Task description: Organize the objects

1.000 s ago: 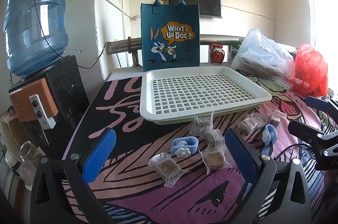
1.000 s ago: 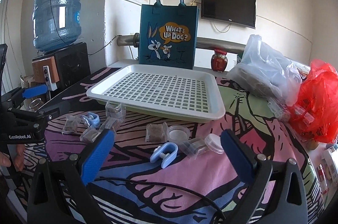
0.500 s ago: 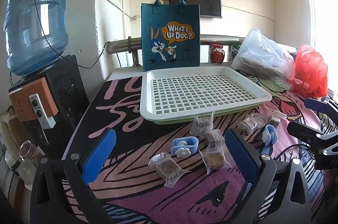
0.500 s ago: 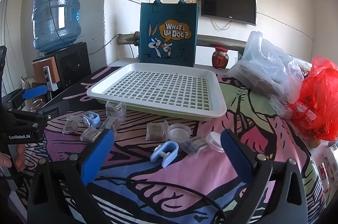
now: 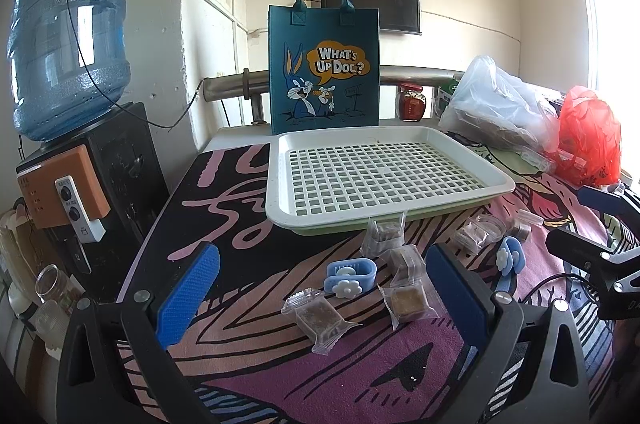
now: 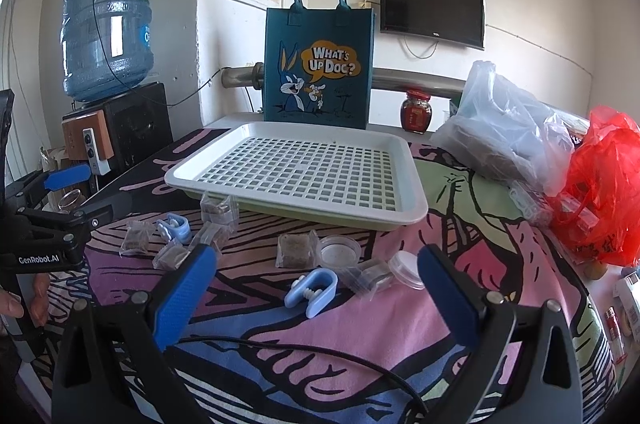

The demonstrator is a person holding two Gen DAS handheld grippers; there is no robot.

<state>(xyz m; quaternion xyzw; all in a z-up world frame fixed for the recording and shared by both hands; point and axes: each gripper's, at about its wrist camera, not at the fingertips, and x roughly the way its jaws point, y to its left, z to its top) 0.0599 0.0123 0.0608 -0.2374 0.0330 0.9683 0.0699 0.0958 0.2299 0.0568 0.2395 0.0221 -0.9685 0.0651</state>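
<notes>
Little has shifted since the earlier frames. Left gripper (image 5: 320,284) and right gripper (image 6: 316,282) hover wide open, empty. Blue clip (image 6: 312,288) lies just ahead between the right fingers, long axis apparently diagonal; the empty slotted tray (image 6: 412,212) sits beyond.

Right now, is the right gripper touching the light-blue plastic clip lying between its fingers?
Apart. The right wrist view shows the right gripper wide open, with patterned cloth visible between each blue pad and the light-blue plastic clip.

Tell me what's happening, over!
Both grippers, left and right, open, holding nothing. Tray bare; snack packets and clips on cloth. Nothing blocking.
</notes>
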